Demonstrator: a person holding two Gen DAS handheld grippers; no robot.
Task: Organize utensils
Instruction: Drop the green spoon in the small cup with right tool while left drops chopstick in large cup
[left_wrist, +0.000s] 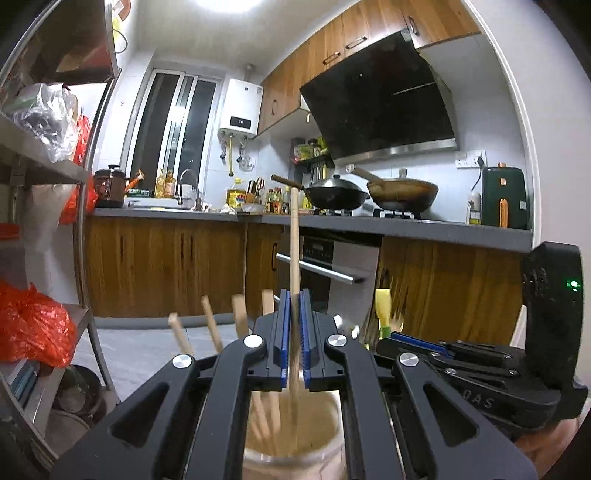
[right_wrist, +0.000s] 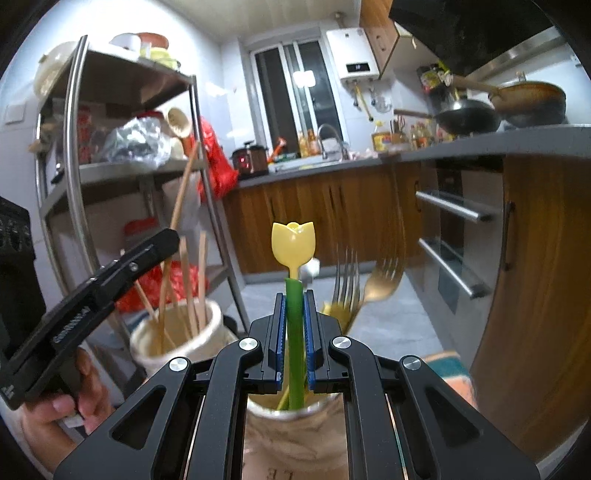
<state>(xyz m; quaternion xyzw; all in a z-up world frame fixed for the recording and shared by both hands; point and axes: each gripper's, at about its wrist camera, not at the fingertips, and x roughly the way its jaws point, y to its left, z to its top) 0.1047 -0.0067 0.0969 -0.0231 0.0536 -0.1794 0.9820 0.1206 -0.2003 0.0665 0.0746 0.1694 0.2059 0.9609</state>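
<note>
My left gripper (left_wrist: 294, 317) is shut on a long wooden utensil handle (left_wrist: 294, 243) that stands upright in a cream holder (left_wrist: 325, 454) below the jaws. Several other wooden sticks (left_wrist: 210, 325) lean out of that holder. My right gripper (right_wrist: 294, 325) is shut on the green stem of a yellow tulip-topped utensil (right_wrist: 293, 243), which stands in a second pale holder (right_wrist: 295, 443). Forks (right_wrist: 347, 284) and a gold fork (right_wrist: 382, 282) rise from that holder, blurred. The left gripper's body (right_wrist: 92, 291) and the cream holder with wooden sticks (right_wrist: 177, 339) show at the left of the right wrist view.
A metal shelf rack (right_wrist: 74, 147) with bags stands at the left. Kitchen counter (left_wrist: 369, 225) with woks (left_wrist: 336, 192), sink and bottles runs across the back. Wooden cabinets and an oven (right_wrist: 454, 229) are at the right. The right gripper's body (left_wrist: 480, 369) is close beside the left one.
</note>
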